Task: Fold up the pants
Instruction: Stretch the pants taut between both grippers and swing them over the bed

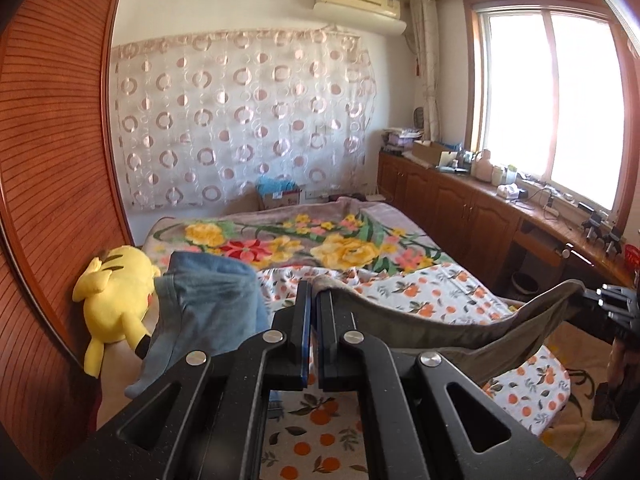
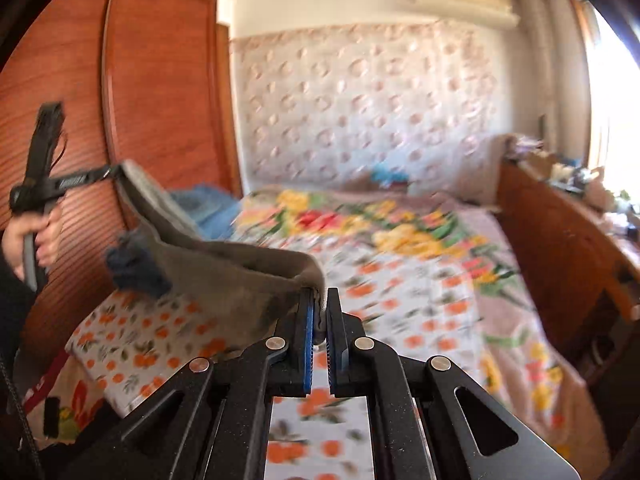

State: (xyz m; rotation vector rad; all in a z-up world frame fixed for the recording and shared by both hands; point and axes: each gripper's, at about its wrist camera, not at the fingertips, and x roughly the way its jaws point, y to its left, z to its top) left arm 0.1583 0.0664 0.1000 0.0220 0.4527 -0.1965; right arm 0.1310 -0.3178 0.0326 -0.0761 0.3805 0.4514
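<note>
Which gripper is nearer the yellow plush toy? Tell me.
Left. The left gripper, shut on the grey pants, is just right of the yellow plush toy; the right gripper holds their far end, much farther right.

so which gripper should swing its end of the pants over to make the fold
Probably the right gripper: the bed lies open ahead, while the left gripper has blue clothes beside it. Both clamp the grey pants.

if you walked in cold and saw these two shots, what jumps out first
The grey-green pants hang in mid-air over the bed, stretched between the left gripper and the right gripper, each clamped on an edge. Next, the yellow plush toy lying against the wooden wardrobe, beside blue jeans, and the big flowered blanket further back.
</note>
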